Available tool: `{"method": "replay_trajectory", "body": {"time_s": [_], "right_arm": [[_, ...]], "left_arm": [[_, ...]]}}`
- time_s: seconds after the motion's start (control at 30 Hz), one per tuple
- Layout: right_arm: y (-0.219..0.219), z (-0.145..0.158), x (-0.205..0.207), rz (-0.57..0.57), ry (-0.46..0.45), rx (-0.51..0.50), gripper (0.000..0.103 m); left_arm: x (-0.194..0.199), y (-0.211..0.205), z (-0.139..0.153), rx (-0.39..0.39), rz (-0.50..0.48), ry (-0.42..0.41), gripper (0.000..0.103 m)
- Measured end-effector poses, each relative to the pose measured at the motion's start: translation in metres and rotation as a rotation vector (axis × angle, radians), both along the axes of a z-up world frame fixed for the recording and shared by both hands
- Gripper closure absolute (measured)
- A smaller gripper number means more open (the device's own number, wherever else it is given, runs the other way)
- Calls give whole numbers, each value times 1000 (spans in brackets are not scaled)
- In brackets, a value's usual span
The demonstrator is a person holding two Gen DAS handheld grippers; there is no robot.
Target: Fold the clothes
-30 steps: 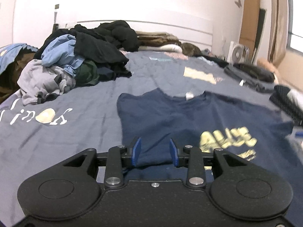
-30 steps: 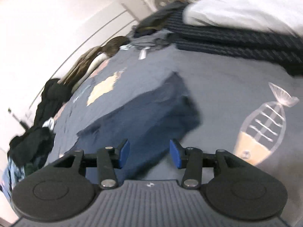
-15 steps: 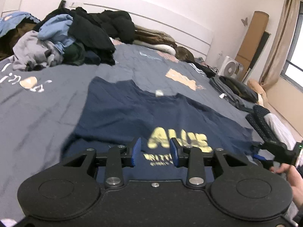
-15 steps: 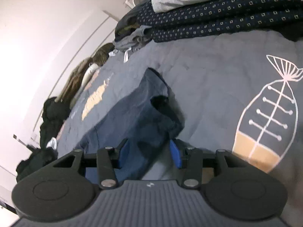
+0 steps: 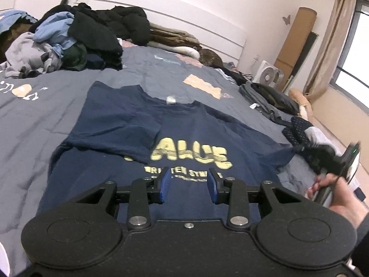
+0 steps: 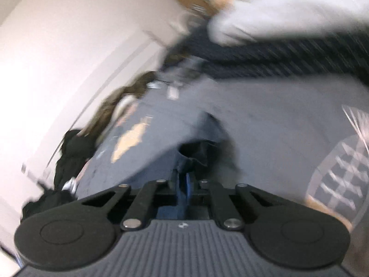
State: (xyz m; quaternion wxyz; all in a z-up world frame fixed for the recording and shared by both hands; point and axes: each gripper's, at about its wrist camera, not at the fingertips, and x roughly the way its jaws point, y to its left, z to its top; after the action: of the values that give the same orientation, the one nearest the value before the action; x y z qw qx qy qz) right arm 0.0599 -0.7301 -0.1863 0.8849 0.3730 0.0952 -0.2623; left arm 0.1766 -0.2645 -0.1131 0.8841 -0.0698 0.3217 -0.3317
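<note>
Since a second ago my right tongs [image 6: 183, 185] closed on the navy T-shirt's [image 5: 184, 133] right sleeve | left tongs [image 5: 188, 185] open, empty, over near hem | shirt flat on bed [image 5: 34, 120], left sleeve folded in, collar far.

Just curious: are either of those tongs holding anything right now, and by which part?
The right tongs are shut on the navy T-shirt, at its right sleeve. The left tongs are open, holding nothing.
</note>
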Motion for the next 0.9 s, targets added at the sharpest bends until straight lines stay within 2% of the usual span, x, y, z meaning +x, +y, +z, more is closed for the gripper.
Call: {"method": "replay_trajectory", "body": {"time_s": [0.17, 0.33, 0.37, 0.43, 0.5, 0.63, 0.67, 0.7, 0.73, 0.9], "right_arm": [[77, 32, 49, 315, 30, -332, 97], [155, 14, 86, 658, 213, -534, 97], [166, 8, 92, 704, 255, -543, 95], [175, -2, 97, 754, 337, -521, 92], [174, 3, 92, 769, 337, -502, 88], [167, 19, 79, 777, 300, -472, 82], [164, 19, 78, 771, 302, -477, 77], [161, 20, 76, 765, 305, -482, 71], [159, 20, 75, 759, 307, -486, 69], [145, 21, 67, 729, 318, -510, 65]], "left_arm": [[5, 6, 0, -4, 29, 15, 69], [10, 10, 1, 16, 32, 23, 68], [11, 11, 1, 25, 30, 23, 68], [12, 10, 0, 45, 24, 19, 63], [13, 10, 0, 68, 8, 3, 54], [15, -5, 2, 154, -63, -78, 53], [17, -12, 3, 172, -84, -94, 53], [21, -21, 5, 181, -104, -102, 53], [28, -31, 7, 184, -125, -108, 53], [75, -94, 20, 180, -239, -122, 53]]}}
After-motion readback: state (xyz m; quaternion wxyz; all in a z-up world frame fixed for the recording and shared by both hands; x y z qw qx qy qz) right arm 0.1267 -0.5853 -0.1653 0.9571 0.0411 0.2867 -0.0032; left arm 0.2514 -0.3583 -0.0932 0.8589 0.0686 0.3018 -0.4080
